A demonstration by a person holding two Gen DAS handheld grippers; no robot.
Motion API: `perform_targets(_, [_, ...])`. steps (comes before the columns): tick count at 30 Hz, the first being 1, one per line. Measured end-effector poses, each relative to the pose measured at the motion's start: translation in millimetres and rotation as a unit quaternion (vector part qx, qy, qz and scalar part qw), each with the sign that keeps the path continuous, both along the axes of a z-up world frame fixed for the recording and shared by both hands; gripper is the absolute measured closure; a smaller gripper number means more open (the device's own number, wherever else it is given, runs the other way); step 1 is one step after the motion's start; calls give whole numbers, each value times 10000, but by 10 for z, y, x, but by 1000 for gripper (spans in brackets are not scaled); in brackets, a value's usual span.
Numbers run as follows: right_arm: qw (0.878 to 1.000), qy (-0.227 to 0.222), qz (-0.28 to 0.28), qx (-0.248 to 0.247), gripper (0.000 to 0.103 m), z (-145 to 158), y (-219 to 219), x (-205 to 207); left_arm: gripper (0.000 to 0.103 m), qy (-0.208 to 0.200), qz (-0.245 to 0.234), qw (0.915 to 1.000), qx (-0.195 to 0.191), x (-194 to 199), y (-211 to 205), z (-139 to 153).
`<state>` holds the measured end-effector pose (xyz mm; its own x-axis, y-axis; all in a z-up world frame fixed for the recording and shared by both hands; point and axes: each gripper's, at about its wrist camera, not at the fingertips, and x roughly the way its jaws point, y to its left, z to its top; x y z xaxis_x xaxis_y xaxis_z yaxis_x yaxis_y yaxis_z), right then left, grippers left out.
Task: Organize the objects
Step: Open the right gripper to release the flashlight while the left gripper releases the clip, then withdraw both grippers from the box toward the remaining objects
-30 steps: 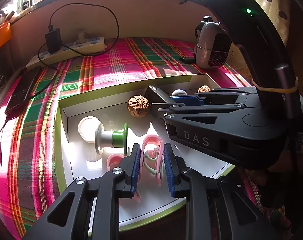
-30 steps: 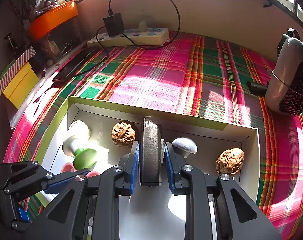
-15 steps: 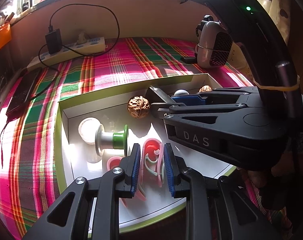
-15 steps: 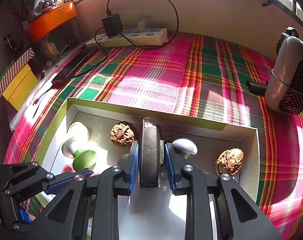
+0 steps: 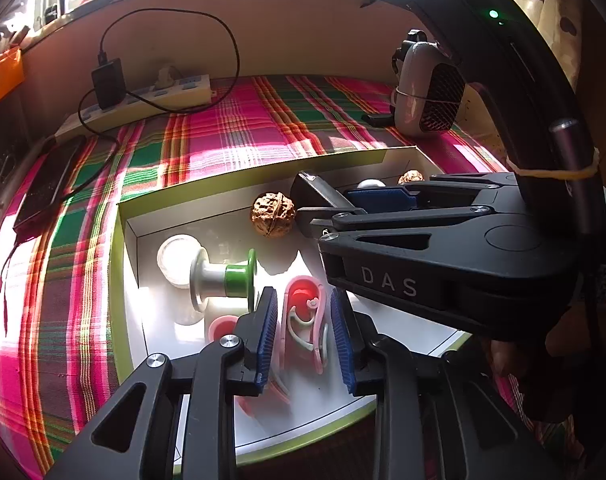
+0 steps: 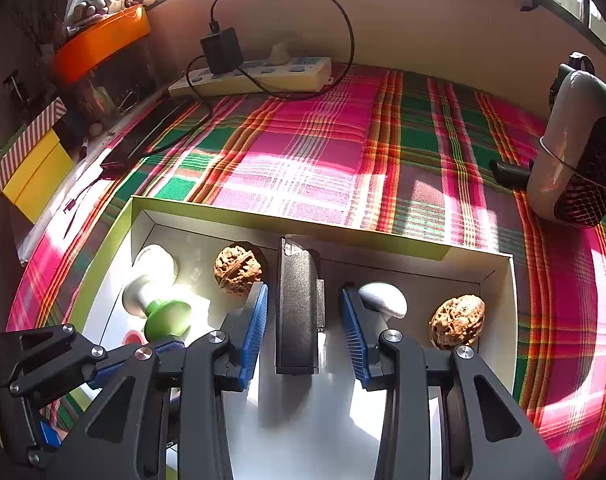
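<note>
Two walnuts (image 6: 237,271) (image 6: 457,321) lie in the white tray (image 6: 499,280). Right hand-held gripper (image 6: 304,330) stands parted around the upright black block (image 6: 297,308), untouching. Left hand-held gripper (image 5: 304,334) brackets the pink clip (image 5: 305,320); contact unclear.

Walnut (image 6: 237,271) — left of block (image 6: 297,308)

A white box with a lime-green rim (image 6: 303,222) holds the items. A black block (image 6: 297,308) stands on edge mid-floor; walnuts lie by the far wall (image 6: 237,267) and the right wall (image 6: 457,321). A green-and-silver knob (image 5: 223,278) lies tipped near the left wall, and a pink clip (image 5: 305,322) rests toward the near edge.
</note>
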<state>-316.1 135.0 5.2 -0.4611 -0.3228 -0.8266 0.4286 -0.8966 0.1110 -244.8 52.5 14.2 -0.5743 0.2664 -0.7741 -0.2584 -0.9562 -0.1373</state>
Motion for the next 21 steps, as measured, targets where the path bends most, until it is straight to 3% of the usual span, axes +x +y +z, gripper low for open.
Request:
perform_targets(5, [10000, 75, -37, -28, 63, 57, 19, 35, 75, -5, -4, 10000, -2, -1, 6, 1])
perform_targets(9, [9998, 128, -78, -100, 53, 129, 48, 78, 73, 1, 30, 10000, 29, 30, -36, 11])
perform_targets(21, [9986, 356, -303, -266, 52, 334, 203, 333, 71, 169, 199, 9997, 26, 190, -165, 155])
